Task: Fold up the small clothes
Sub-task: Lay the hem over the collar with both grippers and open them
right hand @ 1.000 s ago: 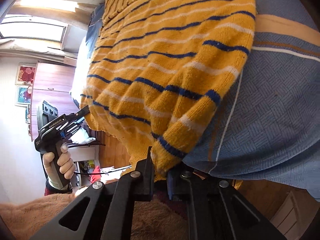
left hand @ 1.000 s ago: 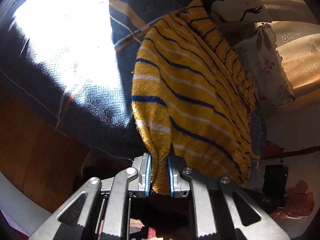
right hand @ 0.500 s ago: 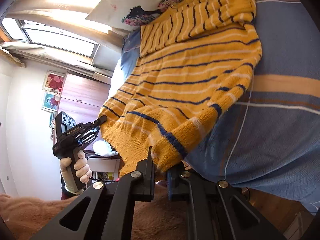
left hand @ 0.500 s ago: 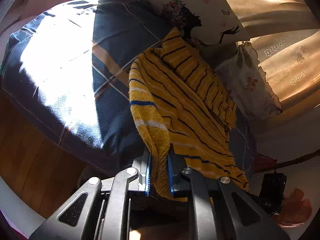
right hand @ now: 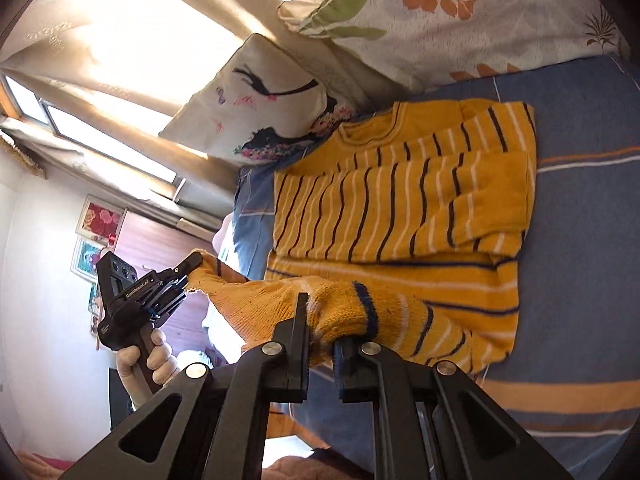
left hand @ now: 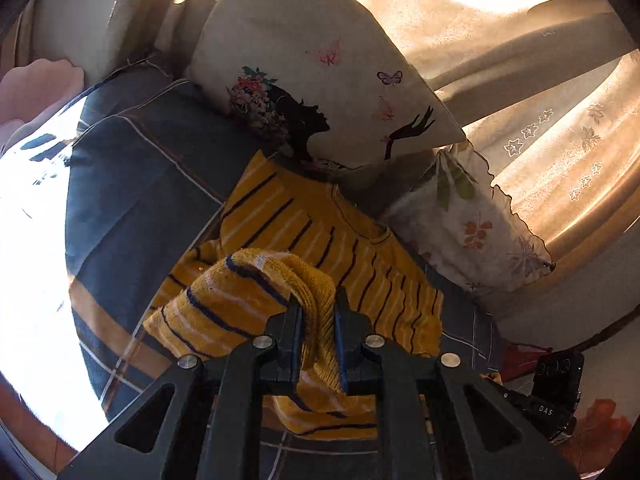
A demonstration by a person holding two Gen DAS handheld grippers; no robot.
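— Fingers on the left gripper (left hand: 318, 320)?
— Nearly together, pinching the yellow striped sweater (right hand: 400, 208) at its hem.
— And the right gripper (right hand: 320, 332)?
— Same, pinching another bunch of hem, lifted.
— Where's the sweater?
— Its upper half lies flat on the blue bedspread (right hand: 580, 280), collar at the pillows (left hand: 320, 60) by the bed's far edge.

Left wrist view close behind its fingers, angled down at the bed (left hand: 132, 184), pillows at 1 o'clock, right wrist view rolled sideways, both sharing the sweater (left hand: 320, 240) (right hand: 400, 208), the pillows.
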